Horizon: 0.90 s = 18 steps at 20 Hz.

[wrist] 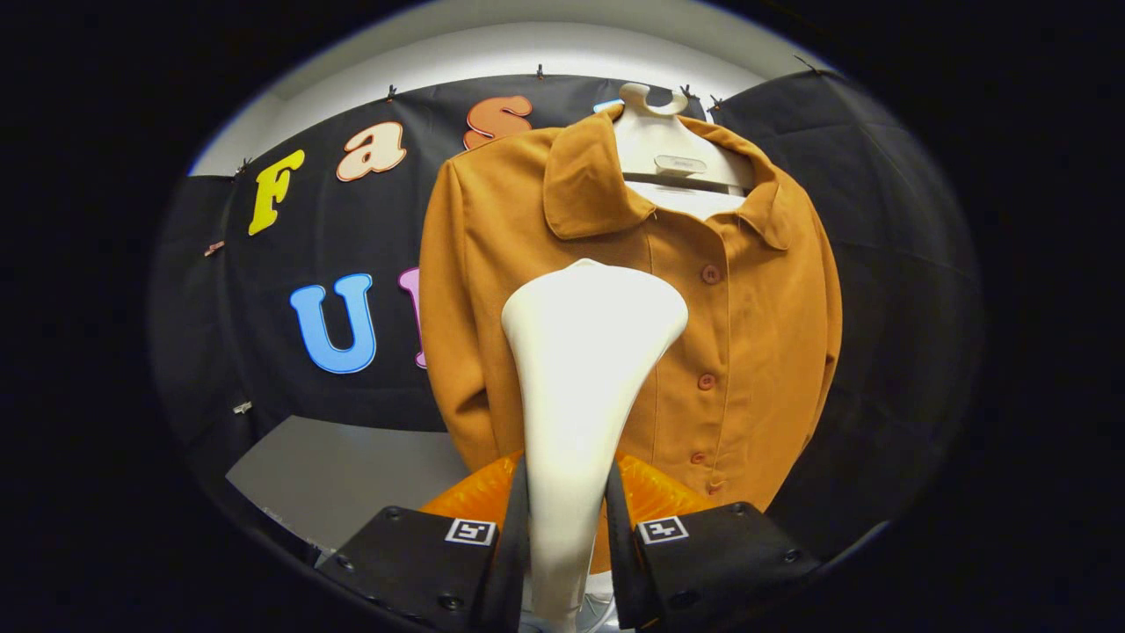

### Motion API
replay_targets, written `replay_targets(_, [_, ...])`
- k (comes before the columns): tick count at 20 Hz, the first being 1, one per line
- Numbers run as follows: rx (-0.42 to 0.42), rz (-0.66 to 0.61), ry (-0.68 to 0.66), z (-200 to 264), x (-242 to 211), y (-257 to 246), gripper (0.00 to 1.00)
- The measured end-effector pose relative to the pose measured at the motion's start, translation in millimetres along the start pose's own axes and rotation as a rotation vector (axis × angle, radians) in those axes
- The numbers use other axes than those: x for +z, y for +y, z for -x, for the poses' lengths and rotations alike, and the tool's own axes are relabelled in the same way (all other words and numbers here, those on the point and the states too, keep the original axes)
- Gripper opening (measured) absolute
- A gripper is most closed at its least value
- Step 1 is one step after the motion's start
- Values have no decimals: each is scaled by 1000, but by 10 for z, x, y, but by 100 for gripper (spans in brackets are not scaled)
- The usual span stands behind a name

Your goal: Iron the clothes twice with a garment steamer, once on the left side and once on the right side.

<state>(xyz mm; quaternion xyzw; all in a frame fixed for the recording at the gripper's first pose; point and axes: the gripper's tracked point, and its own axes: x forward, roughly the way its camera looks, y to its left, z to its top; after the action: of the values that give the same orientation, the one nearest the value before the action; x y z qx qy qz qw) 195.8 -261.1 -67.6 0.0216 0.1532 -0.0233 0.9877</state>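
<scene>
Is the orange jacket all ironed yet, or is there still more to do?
Done: the gripper is shut on the white steamer. In hand: its head is raised in front of the orange jacket, left of the buttons. Left: one picture cannot show whether either side has been ironed.

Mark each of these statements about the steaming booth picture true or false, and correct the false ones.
1. The gripper is shut on the white steamer. True.
2. The orange jacket lies flat on a table. False: it hangs on a white hanger.
3. The jacket's buttons are fastened. True.
4. The steamer's head points at the jacket's sleeve beside the black cloth. False: it faces the front panel, beside the button row.
</scene>
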Motion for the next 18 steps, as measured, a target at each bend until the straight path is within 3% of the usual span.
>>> replay_targets(8, [75, -39, 90, -369, -386, -99, 44])
replay_targets(18, [56, -63, 238, -483, -1147, -283, 44])
